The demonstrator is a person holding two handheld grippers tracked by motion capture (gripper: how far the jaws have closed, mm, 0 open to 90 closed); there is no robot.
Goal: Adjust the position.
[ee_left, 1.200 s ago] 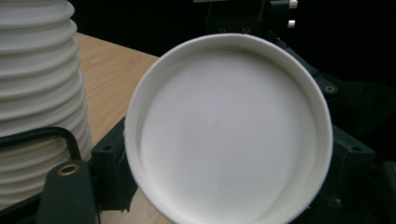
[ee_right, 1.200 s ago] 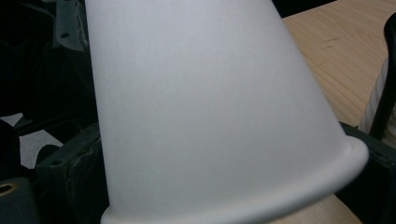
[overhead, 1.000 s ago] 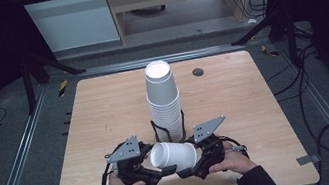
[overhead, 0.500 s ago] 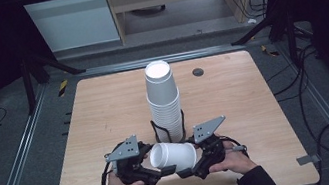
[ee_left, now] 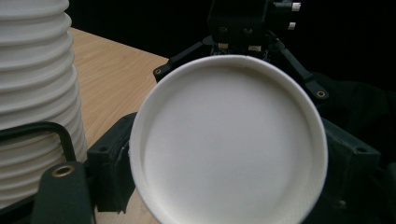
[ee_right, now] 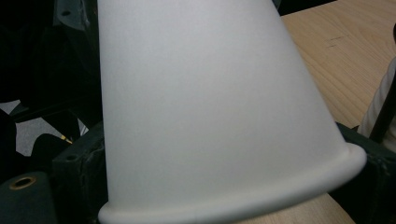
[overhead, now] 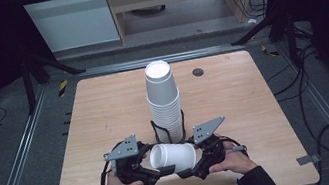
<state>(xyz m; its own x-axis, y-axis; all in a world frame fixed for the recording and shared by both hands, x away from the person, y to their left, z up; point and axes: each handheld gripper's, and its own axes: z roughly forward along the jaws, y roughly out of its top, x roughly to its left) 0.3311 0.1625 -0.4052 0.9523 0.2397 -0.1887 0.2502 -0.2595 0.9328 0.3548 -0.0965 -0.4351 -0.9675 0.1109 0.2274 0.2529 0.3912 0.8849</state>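
A single white paper cup [overhead: 173, 157] lies on its side just above the table's near edge, held between both grippers. My left gripper [overhead: 157, 168] is shut on its narrow base end, and the round base [ee_left: 229, 144] faces the left gripper view. My right gripper [overhead: 191, 165] is shut on the wide end. In the right gripper view the rolled rim [ee_right: 243, 196] sits between its black pads [ee_right: 74, 163], and the cup wall [ee_right: 210, 107] tapers away. A tall stack of white cups [overhead: 164, 102] stands upright just behind, in a black wire holder [overhead: 156, 129].
The wooden table [overhead: 104, 107] has a small black round spot [overhead: 197, 71] near its far edge. The stack's ribbed rims [ee_left: 32, 93] rise close on the left of the left gripper view. Metal rails and cables run along the floor at both sides.
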